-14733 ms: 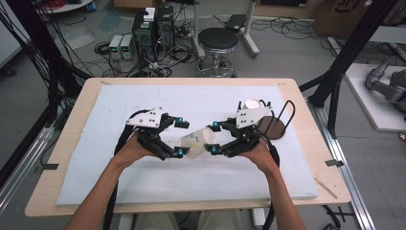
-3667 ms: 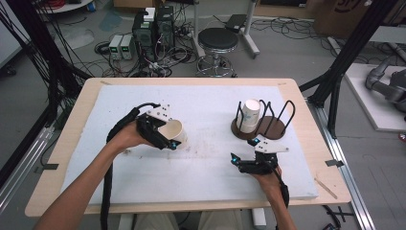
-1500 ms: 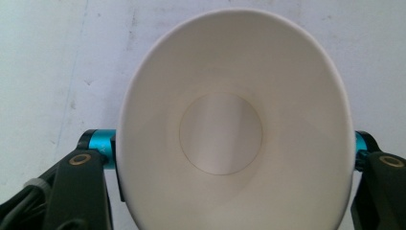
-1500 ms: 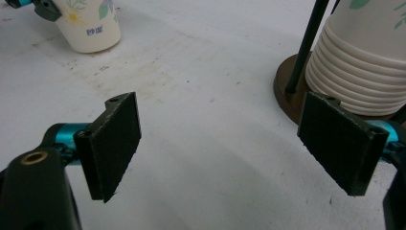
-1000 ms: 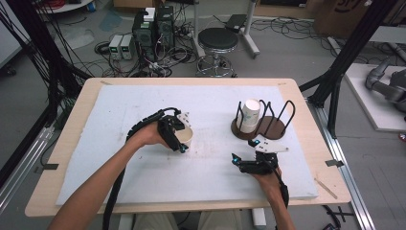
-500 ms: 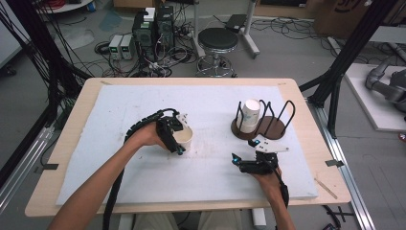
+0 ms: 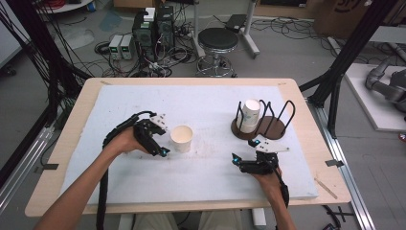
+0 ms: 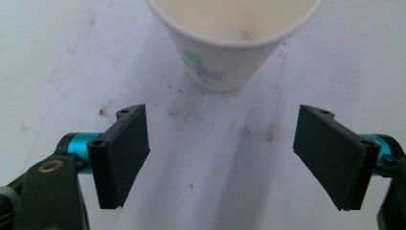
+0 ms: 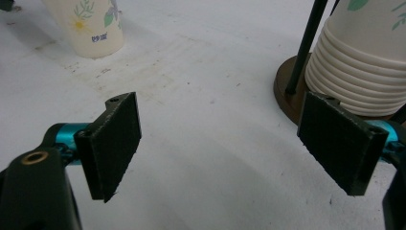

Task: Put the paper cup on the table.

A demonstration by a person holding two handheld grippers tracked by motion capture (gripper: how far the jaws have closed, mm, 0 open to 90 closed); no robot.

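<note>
Half a second ago the left gripper (image 7: 163, 145) was closed around the paper cup (image 7: 182, 138); it has since let go and drawn back toward the left, so the cup stands alone and upright on the white mat (image 7: 210, 105).

That mat covers most of the wooden table (image 7: 306, 110). On its far right part sits a round brown rack (image 7: 268, 125) with black wire loops, and a stack of cups (image 7: 250, 115) leans in it, mouth up.

The single cup stands near the middle of the mat, left of the rack and well apart from it. In the left gripper view the cup (image 8: 230, 43) is just beyond the jaws, centred between them, touching neither; the jaws stand wide apart with bare, scuffed mat between them.

At the near right, the right gripper (image 7: 238, 161) rests low on the mat, in front of the rack. Its jaws are also spread wide and hold nothing. In the right gripper view the stack (image 9: 364, 62) sits just behind the right-hand jaw, and the single cup (image 9: 88, 26) stands far off at the upper left.
</note>
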